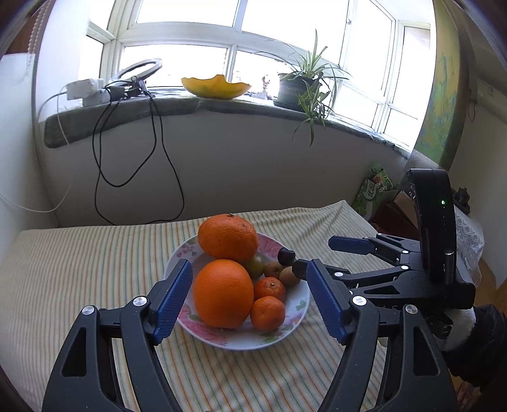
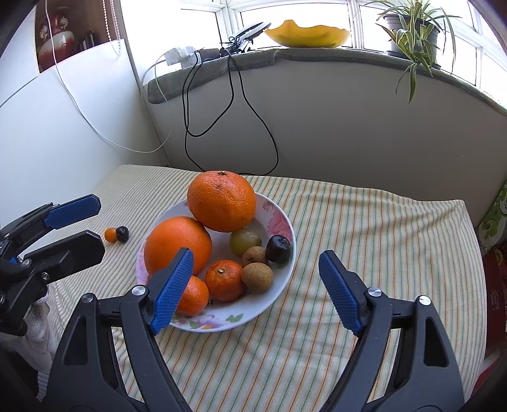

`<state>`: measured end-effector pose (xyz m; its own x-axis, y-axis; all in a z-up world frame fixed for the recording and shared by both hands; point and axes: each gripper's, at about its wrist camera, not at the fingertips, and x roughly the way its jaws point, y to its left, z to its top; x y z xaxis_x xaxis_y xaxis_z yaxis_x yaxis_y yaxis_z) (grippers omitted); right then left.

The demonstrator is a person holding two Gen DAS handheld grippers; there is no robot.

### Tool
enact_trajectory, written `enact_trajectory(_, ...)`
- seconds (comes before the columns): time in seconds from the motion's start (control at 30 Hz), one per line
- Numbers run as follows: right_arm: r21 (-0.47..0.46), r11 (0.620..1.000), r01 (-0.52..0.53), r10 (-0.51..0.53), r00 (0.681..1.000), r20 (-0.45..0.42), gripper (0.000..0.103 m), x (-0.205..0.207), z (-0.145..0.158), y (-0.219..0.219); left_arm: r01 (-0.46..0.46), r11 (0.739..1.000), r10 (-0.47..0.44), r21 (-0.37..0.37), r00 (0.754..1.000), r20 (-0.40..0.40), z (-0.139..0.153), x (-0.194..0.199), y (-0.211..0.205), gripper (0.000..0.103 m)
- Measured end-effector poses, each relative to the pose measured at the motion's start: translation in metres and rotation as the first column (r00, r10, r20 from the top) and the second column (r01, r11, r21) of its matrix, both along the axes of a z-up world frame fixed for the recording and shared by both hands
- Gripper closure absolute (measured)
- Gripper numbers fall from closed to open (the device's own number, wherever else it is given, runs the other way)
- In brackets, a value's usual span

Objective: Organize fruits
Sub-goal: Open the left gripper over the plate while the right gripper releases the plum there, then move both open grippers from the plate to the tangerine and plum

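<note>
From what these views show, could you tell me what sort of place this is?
Most likely a room in a home: a bay window sill holds a potted spider plant and a yellow bowl, and a floral plate of fruit sits on a striped cloth.

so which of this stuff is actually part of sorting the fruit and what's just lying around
Part of the job:
- floral plate
- two large oranges
- two small mandarins
- green fruit, dark fruit, two brown fruits on the plate
- tiny orange fruit and dark fruit loose on the striped cloth

Just lying about:
- yellow bowl
- potted plant
- black cables
</note>
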<state>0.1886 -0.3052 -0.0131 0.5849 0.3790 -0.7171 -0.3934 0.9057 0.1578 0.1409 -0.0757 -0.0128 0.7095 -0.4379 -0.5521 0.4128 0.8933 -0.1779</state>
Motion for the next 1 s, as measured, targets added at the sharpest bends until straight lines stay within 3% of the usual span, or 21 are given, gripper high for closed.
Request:
enact_trajectory(0.57, -0.010, 0.998, -0.062, 0.062, 0.997, 0.039, 0.019, -0.029, 0.019, 0.032, -0.056, 0.998, 0.056, -0.016, 0.998, 0.016, 0.007, -0.018, 0.035, 0.028)
enact_trajectory(1.0, 0.008, 0.989, -0.148, 0.148, 0.988, 0.040, 0.019, -0.054, 0.021, 0.075, -0.131, 0.991, 0.131, -0.016, 0.991, -0.007, -0.007, -0.021, 0.085, 0.028)
